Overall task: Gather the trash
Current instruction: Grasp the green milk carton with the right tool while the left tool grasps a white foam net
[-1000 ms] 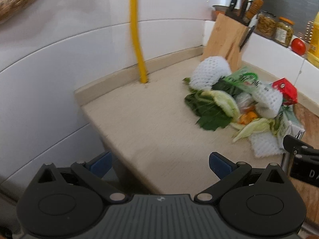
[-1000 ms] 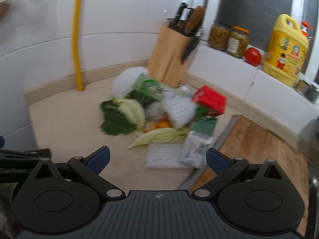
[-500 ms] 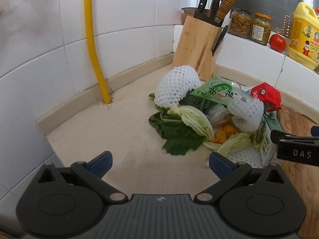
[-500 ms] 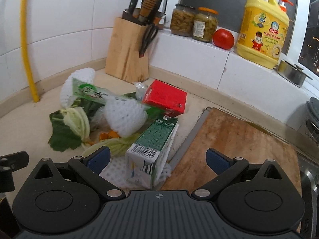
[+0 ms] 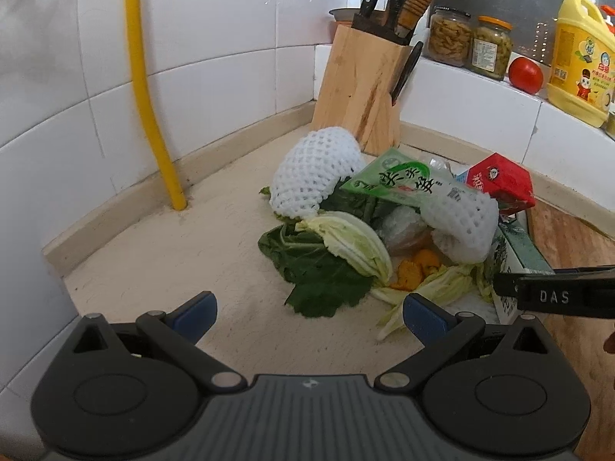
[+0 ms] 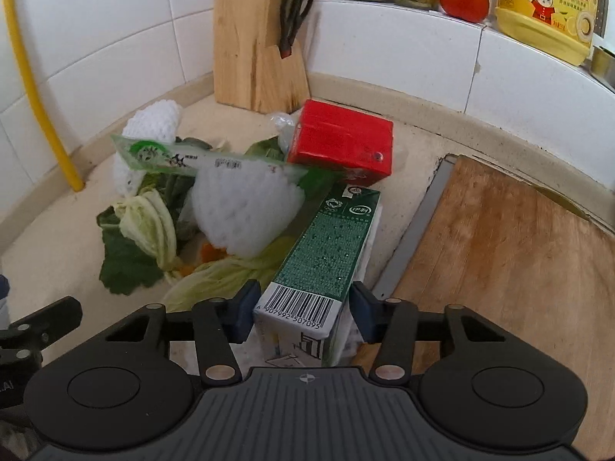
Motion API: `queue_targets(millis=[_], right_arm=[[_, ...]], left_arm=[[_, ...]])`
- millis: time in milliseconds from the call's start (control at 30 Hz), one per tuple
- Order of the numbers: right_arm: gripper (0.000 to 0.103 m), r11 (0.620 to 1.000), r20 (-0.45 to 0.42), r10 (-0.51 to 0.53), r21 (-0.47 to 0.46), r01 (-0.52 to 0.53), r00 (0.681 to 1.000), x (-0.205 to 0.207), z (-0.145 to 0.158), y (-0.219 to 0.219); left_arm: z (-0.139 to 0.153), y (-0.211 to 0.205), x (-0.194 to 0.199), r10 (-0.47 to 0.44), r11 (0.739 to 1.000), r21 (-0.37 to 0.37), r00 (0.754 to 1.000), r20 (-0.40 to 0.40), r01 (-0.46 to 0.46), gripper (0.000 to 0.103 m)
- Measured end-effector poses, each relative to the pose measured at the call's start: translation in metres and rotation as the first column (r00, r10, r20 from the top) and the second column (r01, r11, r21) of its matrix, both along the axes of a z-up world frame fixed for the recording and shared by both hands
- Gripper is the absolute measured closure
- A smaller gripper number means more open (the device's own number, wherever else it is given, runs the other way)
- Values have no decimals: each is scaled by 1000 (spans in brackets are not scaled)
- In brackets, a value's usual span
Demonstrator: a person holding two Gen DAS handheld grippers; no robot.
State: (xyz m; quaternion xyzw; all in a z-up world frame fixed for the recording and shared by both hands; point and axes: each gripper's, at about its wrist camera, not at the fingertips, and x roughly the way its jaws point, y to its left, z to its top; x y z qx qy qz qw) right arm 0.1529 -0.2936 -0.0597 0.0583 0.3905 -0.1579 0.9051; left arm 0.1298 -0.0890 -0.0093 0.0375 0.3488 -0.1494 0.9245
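My right tool (image 6: 301, 313) is closing around the green carton (image 6: 326, 253); left tool (image 5: 307, 313) gapes empty. The whole pile (image 5: 346, 238) remains on the bench (image 5: 173, 253).

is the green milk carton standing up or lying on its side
Lying on its side: the green carton rests lengthwise on the counter, barcode end between the closing right gripper.

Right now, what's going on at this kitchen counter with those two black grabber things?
A person holding a gripper in each hand is clearing a pile of kitchen trash from the counter. The right gripper is closing its jaws around the green milk carton at the near edge of the pile, beside the wooden cutting board. The left gripper is open and empty, facing the cabbage leaves and foam fruit nets.
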Motion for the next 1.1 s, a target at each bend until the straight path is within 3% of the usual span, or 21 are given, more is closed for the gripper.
queue_targets(millis=[233,433,500,600,767,867,933,967,1033,1100], right_arm=[[40,999,-22,11,37,-11,1000,4,-2,-8],[35,999,-16,16,37,-15,1000,13,-3,-11],[27,999,-20,7,52,-6,1000,15,-5,-15],[27,998,-11,12,54,-11,1000,15,-6,-19],[27,998,-3,13,64,-13,1000,19,-6,-25],[27,996,-15,11,86,-10,1000,21,-9,-28],[28,996,-20,16,86,-14,1000,22,-11,-28],[30,996,-24,22,86,-19,999,22,-12,-28],[33,996,-36,30,89,-26,999,24,-13,-27],[37,996,-42,28,80,-25,999,24,-12,-26]], left_arm=[[6,-13,13,-122,988,115,981,149,105,4],[8,-17,57,-228,964,179,955,191,194,4],[8,-17,77,-261,958,172,946,191,229,4],[5,-18,108,-318,945,129,937,145,301,4],[-11,-31,139,-329,928,229,935,133,294,4],[-16,-35,152,-339,925,219,935,104,311,4],[-21,-40,158,-332,924,230,939,89,305,8],[-23,-43,160,-324,924,243,943,82,296,15],[-27,-47,160,-301,925,256,953,46,280,34],[-30,-46,161,-314,927,211,949,-19,310,61]])
